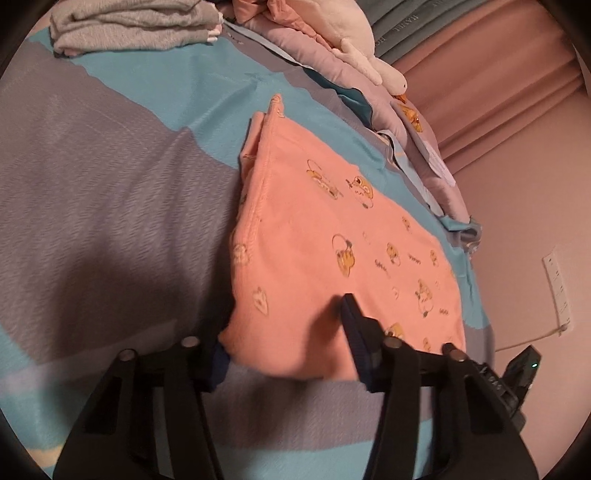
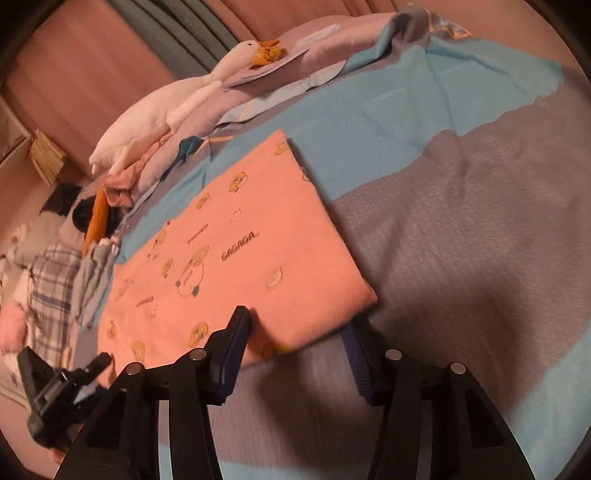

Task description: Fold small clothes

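Left gripper point(image 1: 284, 332) fingers straddle the near left corner of the garment point(image 1: 332, 240); one finger lies on the cloth, the other at its edge. Right gripper point(image 2: 295, 343) fingers straddle the near right corner. Whether either pair presses the cloth cannot be told. Folded flat, the garment lies on the bed point(image 1: 110, 184).

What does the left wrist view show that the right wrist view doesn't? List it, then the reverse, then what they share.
Only the left wrist view: a folded grey stack and a wall socket.

Only the right wrist view: plaid cloth and the print GAGAGA.

Both: the pink garment on the blue-grey bedding, a white goose plush, and each view's own gripper straddling a near corner of the garment.
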{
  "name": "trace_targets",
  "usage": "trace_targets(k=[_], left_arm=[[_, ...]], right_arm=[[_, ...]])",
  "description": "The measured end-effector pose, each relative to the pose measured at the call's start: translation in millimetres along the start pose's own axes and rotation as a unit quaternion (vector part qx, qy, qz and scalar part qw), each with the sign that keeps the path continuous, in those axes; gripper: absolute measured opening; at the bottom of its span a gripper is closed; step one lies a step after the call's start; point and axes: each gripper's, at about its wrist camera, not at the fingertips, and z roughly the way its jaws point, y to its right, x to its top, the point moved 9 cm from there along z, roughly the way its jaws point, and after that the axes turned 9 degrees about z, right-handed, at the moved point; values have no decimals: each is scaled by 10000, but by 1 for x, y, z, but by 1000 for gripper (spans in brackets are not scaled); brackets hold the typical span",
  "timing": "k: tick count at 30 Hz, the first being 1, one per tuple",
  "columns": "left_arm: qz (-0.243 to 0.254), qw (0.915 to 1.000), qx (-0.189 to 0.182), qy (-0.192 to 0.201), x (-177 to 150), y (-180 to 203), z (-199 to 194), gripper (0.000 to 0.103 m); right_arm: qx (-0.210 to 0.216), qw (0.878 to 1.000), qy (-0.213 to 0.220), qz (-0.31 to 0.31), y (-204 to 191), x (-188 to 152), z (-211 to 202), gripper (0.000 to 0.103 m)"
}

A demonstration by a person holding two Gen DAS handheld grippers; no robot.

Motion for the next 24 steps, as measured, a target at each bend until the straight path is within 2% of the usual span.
trace_targets(k=[3, 4, 7, 8, 11, 18, 24], left_arm=[[-207, 9994, -264, -70, 3, 0, 8, 26], [-207, 9993, -299, -88, 4, 0, 12, 19], [-190, 9994, -289, -18, 5, 0, 11, 11], [-155, 9995, -268, 22, 5, 1, 8, 9], [-10, 9997, -153, 208, 8, 7, -5, 8], [123, 9985, -293, 450, 10, 25, -40, 7], [265, 9984, -313, 398, -15, 32, -68, 7]], right_arm=[[72, 9999, 9, 81, -2, 5, 5, 40], [68, 9999, 57, 89, -2, 7, 6, 32], [5, 9999, 148, 59, -2, 12, 10, 13], [7, 9999, 164, 44, -2, 12, 10, 10], [2, 9996, 293, -24, -5, 13, 2, 8], [155, 9977, 575, -317, -23, 14, -35, 7], [29, 9959, 698, -568, -22, 1, -65, 7]])
